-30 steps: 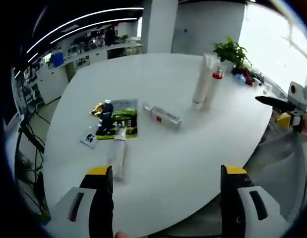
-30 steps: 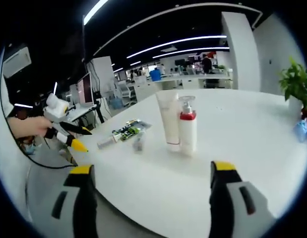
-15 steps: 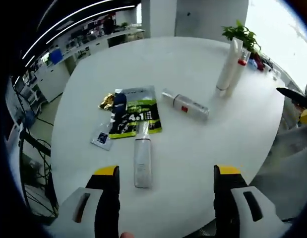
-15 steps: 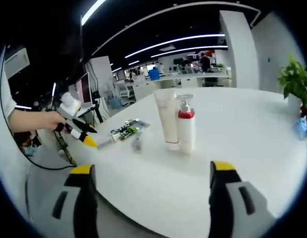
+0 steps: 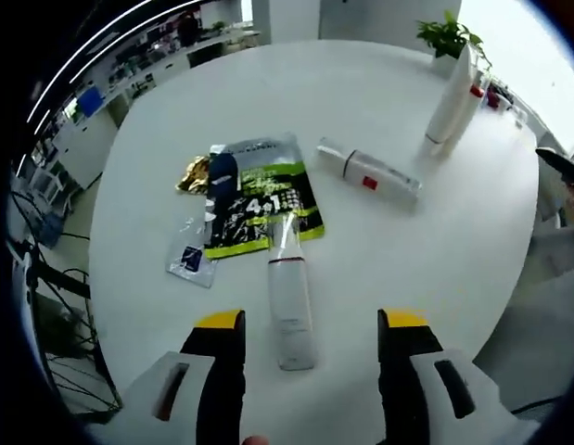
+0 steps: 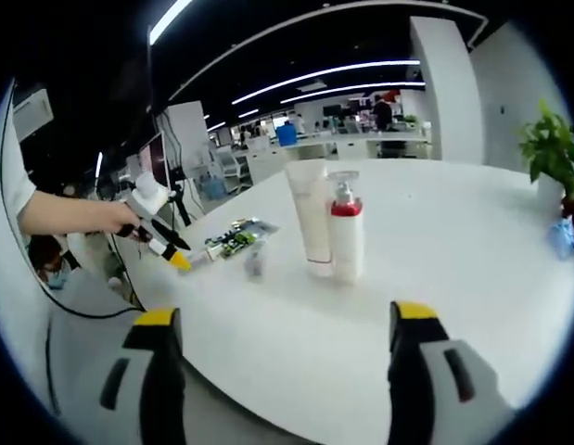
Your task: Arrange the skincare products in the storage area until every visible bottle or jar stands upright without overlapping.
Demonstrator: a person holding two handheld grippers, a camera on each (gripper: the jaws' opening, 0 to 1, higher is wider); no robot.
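My left gripper (image 5: 312, 326) is open and hovers just above the table's near edge. A white tube (image 5: 291, 306) with a clear cap lies flat ahead of it, between the lines of the two jaws, untouched. Farther on, a white bottle (image 5: 370, 173) with a red label lies on its side. A tall white tube (image 5: 449, 100) and a red-collared pump bottle (image 5: 472, 93) stand upright together at the far right. My right gripper (image 6: 285, 320) is open and empty, facing the upright tube (image 6: 310, 218) and pump bottle (image 6: 347, 232). A hand holds the left gripper (image 6: 173, 255) at the table's left edge.
A green sachet (image 5: 263, 209), a dark blue small bottle (image 5: 222, 171), a gold wrapper (image 5: 192, 176) and a small clear sachet (image 5: 189, 260) lie left of the fallen bottle. A potted plant (image 6: 551, 153) stands at the far edge. The round white table (image 5: 379, 269) drops off near both grippers.
The left gripper has come forward and lower over the table, so the lying white tube now sits close between its jaw lines. The right gripper has hardly moved.
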